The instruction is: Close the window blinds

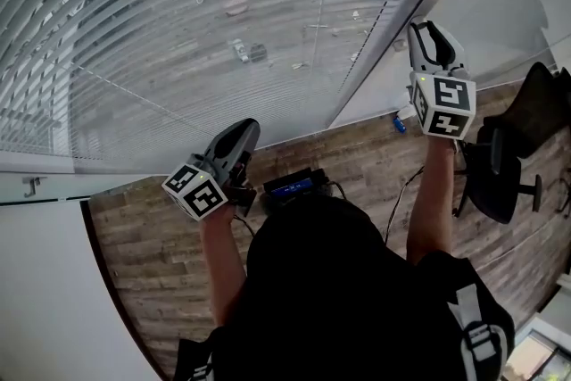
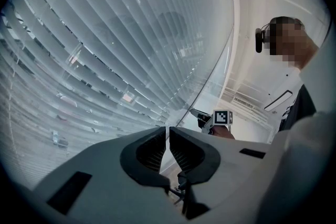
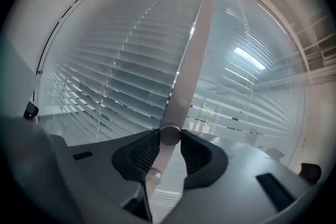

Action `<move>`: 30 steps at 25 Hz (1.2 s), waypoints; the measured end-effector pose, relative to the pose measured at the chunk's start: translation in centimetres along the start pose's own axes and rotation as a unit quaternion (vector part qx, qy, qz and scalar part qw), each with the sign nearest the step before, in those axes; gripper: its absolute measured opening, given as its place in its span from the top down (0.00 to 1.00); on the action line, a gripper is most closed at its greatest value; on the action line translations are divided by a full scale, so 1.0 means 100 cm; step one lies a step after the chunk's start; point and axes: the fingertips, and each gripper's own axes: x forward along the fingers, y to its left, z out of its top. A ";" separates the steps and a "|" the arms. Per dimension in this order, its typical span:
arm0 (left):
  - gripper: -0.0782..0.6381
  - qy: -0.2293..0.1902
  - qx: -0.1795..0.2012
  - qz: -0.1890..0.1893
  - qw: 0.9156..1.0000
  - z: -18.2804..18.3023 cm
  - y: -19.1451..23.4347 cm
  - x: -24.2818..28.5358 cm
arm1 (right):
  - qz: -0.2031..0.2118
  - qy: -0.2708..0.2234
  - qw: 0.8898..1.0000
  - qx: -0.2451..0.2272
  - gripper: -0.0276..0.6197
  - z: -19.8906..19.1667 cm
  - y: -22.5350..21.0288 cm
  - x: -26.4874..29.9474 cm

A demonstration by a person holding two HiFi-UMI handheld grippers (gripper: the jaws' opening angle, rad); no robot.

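Observation:
Grey slatted window blinds hang over the glass, their slats tilted so the street shows through. In the right gripper view the blinds fill the background and a pale tilt wand runs down into my right gripper, whose pads press on the wand's round end from both sides. The head view has my right gripper raised at the blind's right edge. My left gripper is lower, held apart from the blinds. Its jaws are shut with nothing between them.
A black office chair stands at the right on the wood floor. A dark device lies on the floor below the window. A white wall closes the left side. A small blue object sits by the window base.

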 end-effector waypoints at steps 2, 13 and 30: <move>0.87 0.000 -0.001 0.000 1.000 -0.001 0.000 0.001 | 0.010 -0.002 0.999 0.033 0.75 -0.001 -0.002 0.000; 0.87 0.002 -0.005 -0.002 1.000 -0.001 0.003 0.002 | 0.166 -0.056 0.860 0.478 0.76 -0.001 -0.006 0.002; 0.87 -0.001 -0.007 0.002 1.000 0.000 0.006 0.000 | -0.028 0.037 0.997 -0.058 0.76 -0.003 -0.002 -0.003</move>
